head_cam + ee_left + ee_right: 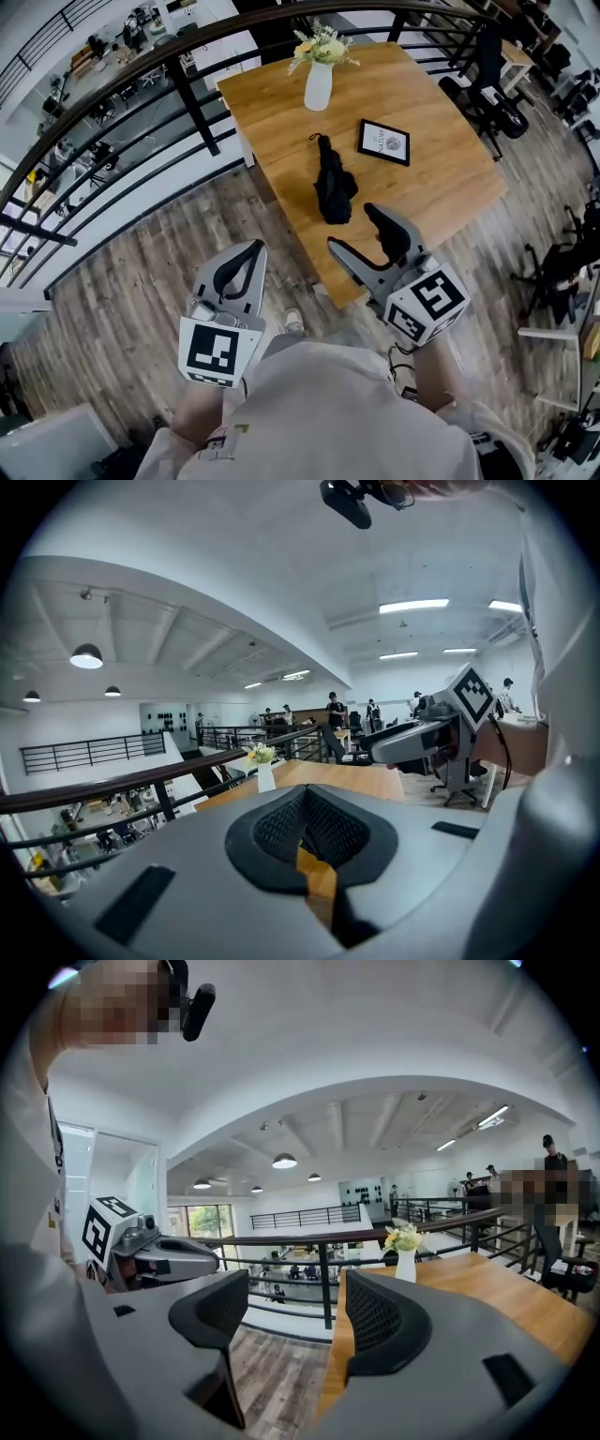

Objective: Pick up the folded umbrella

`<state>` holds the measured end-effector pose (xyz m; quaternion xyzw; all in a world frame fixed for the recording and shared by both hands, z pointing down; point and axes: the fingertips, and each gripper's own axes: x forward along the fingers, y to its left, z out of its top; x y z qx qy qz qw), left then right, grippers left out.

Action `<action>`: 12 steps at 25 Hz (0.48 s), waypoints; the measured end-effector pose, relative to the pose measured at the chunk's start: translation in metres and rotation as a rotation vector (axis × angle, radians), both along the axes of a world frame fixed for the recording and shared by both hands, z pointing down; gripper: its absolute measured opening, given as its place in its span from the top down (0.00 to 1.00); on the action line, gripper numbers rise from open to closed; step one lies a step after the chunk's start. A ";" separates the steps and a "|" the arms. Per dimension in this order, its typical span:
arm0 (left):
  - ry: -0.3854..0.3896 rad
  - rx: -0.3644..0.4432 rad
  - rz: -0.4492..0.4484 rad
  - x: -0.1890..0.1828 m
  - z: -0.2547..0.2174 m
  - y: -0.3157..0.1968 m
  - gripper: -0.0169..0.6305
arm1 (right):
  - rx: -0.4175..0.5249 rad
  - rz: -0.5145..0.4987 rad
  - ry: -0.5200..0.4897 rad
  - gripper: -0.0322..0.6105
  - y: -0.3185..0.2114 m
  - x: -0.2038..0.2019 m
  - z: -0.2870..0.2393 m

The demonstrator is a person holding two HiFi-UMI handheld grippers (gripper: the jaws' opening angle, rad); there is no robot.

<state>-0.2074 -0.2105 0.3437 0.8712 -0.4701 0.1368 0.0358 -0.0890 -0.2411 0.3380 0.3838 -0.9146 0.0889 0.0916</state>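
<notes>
The folded black umbrella (pixel 333 186) lies in the middle of the wooden table (pixel 441 178), its handle end pointing toward the vase. My right gripper (pixel 352 230) hovers over the table's near corner, just short of the umbrella. Its jaws are open with nothing between them, as the right gripper view (pixel 291 1307) also shows. My left gripper (pixel 253 248) is over the floor, left of the table, with its fingertips together and nothing held. The left gripper view shows the same closed pads (pixel 305 799). The umbrella does not show clearly in either gripper view.
A white vase of flowers (pixel 319 82) stands at the table's far side, and a dark-framed picture (pixel 384 142) lies right of the umbrella. A black railing (pixel 178 89) runs along the left. Office chairs (pixel 492 94) stand at the right, on the wood floor (pixel 150 281).
</notes>
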 end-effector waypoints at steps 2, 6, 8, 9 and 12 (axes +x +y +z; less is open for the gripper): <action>0.009 -0.011 -0.019 -0.008 0.006 -0.011 0.95 | -0.017 0.005 0.002 0.43 -0.012 -0.003 0.008; -0.015 0.000 -0.026 -0.011 0.017 -0.028 0.95 | -0.047 0.004 -0.008 0.43 -0.036 0.003 0.017; -0.041 0.008 -0.038 -0.010 0.020 -0.033 0.95 | -0.055 -0.003 -0.015 0.43 -0.046 0.009 0.020; -0.046 0.006 -0.052 -0.009 0.020 -0.034 0.95 | -0.059 -0.006 -0.015 0.43 -0.050 0.012 0.023; -0.036 -0.020 -0.127 -0.002 0.015 -0.035 0.95 | -0.075 -0.001 -0.003 0.43 -0.061 0.027 0.031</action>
